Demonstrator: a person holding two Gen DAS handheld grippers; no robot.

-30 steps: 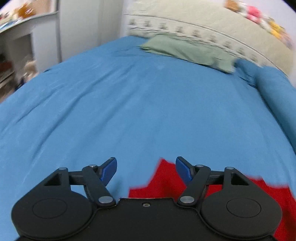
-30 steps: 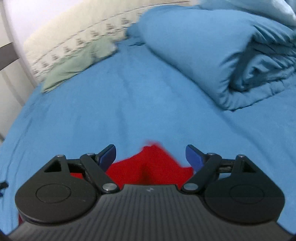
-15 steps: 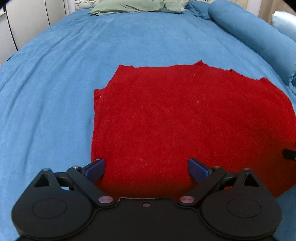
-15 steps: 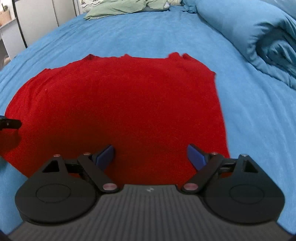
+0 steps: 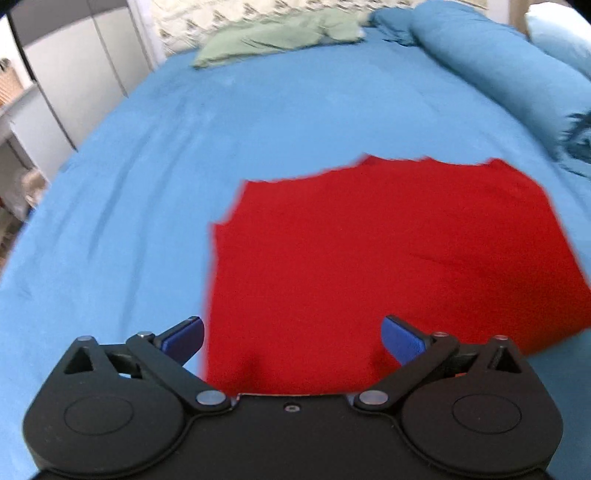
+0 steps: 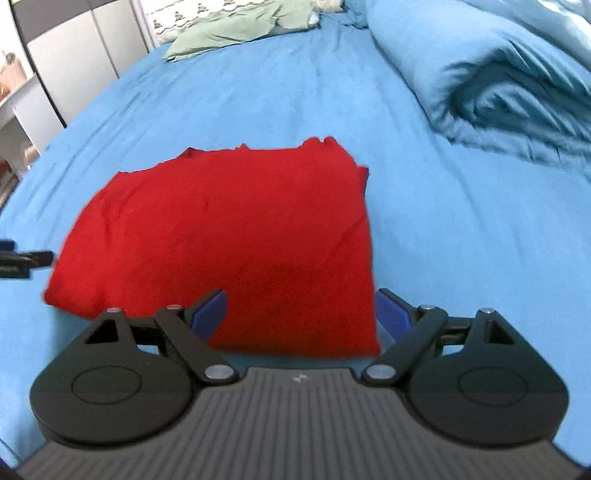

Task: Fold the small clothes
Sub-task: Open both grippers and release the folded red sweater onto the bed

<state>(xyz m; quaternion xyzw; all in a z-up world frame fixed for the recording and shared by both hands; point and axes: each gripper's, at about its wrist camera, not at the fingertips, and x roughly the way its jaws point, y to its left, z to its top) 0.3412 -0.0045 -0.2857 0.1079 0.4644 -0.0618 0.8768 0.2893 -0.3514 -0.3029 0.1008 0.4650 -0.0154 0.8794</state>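
Both pairs of jaws are standing wide apart, gripping nothing — we are seeing the left gripper (image 5: 291,334) and the right gripper (image 6: 301,308) each hanging over the near edge of the red garment (image 5: 388,266).

The garment is lying flat on the blue bedsheet (image 5: 140,192), its far edge toward 12 o'clock. Half a second ago it was filling far more of both views; now it is sitting lower and smaller, so we are pulling back and tilting up. In the right view its right side is showing doubled layers, which we are reading as a fold already in.

The rolled duvet (image 6: 498,85) is lying at 2 o'clock, well apart, and the green pillow (image 6: 236,26) near 12.

We are judging this as a release after smoothing — the next fold, or a fresh piece, is still to come.
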